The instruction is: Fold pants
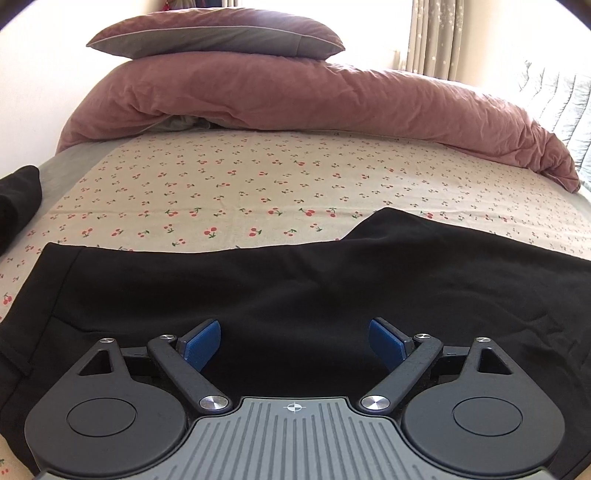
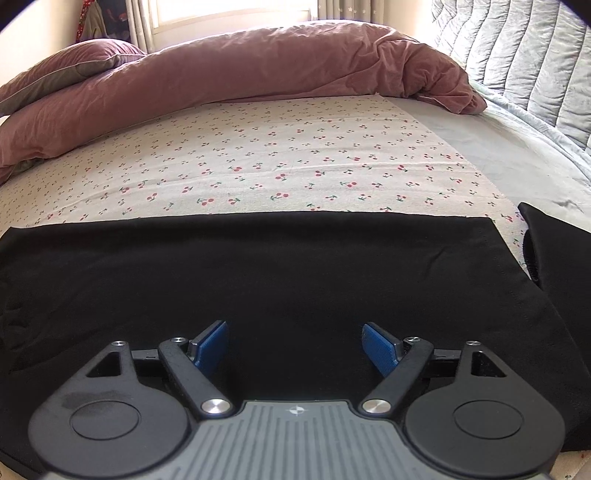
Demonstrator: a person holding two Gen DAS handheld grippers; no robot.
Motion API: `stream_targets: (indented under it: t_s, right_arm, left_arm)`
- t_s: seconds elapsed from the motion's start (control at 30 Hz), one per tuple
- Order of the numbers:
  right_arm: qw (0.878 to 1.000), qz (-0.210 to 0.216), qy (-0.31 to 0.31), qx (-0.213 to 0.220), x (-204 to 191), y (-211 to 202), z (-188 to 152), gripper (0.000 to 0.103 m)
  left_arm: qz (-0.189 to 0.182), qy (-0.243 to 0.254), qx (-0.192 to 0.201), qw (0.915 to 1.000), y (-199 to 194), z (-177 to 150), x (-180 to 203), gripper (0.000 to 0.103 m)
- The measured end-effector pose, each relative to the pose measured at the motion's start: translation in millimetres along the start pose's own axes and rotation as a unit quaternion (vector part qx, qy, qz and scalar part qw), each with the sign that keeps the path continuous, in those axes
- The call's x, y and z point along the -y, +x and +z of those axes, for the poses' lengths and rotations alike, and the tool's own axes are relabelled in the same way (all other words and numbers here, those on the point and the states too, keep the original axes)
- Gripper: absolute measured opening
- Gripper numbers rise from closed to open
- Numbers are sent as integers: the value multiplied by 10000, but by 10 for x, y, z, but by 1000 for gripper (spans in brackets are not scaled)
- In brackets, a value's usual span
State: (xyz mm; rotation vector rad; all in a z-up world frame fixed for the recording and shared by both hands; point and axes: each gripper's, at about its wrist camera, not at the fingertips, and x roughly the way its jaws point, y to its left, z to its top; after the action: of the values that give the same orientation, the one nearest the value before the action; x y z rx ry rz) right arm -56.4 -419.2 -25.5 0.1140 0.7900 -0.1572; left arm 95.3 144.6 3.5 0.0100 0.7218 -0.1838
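Black pants (image 1: 295,280) lie flat across the near part of the bed, on a cherry-print sheet (image 1: 229,184). In the left wrist view a seam runs down their left end and a pointed flap rises at the upper right. My left gripper (image 1: 294,341) hovers over the pants, open, its blue pads (image 1: 201,345) wide apart with only cloth beneath. In the right wrist view the pants (image 2: 258,273) show a straight far edge and a squared right end. My right gripper (image 2: 294,345) is open above them too, with nothing pinched between its pads (image 2: 380,347).
A pink duvet (image 1: 314,99) is bunched across the far side of the bed with a pillow (image 1: 218,35) on top. Another black garment lies at the left edge (image 1: 16,199) and shows at the right edge (image 2: 557,243). A grey quilted cover (image 2: 524,59) rises at the far right.
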Motion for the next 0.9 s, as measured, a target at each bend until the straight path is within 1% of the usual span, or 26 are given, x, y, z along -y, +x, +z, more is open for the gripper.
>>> stream_targets:
  t_s: [0.13, 0.27, 0.33, 0.4, 0.43, 0.47, 0.5, 0.57, 0.63, 0.73, 0.8, 0.9]
  right_arm:
    - [9997, -140, 161, 99, 150, -89, 1, 83]
    - [9988, -284, 319, 227, 306, -192, -3, 88]
    - [9981, -424, 367, 273, 396, -249, -2, 88]
    - [9967, -566, 451, 359, 497, -340, -14, 89]
    - [9960, -606, 523, 405, 547, -384, -20, 91]
    - [9948, -636, 649, 463, 628, -434, -30, 93]
    - [9934, -658, 790, 516, 717, -481, -43, 93]
    - [9888, -742, 1152, 587, 932, -578, -79, 93]
    - [9838, -830, 1469, 612, 1111, -637, -127, 93]
    - [9724, -1035, 2030, 495, 1378, -700, -248, 93]
    - [9648, -944, 2430, 345, 1537, -675, -367, 89]
    - [9543, -812, 2875, 25, 1684, -560, -495, 77]
  left_arm:
    - [-16, -130, -49, 9999, 53, 63, 124, 92]
    - [-50, -157, -188, 9997, 137, 105, 333, 95]
    - [-101, -124, -290, 9995, 190, 102, 469, 95]
    - [-191, -51, -391, 9990, 238, 86, 641, 96]
    - [-261, -22, -421, 9988, 252, 78, 714, 96]
    - [-383, 45, -439, 9983, 261, 66, 814, 96]
    - [-492, 117, -446, 9977, 261, 53, 897, 96]
    - [-673, 257, -429, 9965, 249, 27, 1052, 96]
    - [-775, 342, -403, 9956, 240, 3, 1174, 96]
    - [-969, 476, -440, 9932, 250, -22, 1322, 96]
    - [-1080, 545, -475, 9915, 264, -33, 1405, 96]
    - [-1195, 585, -514, 9898, 281, -46, 1479, 96]
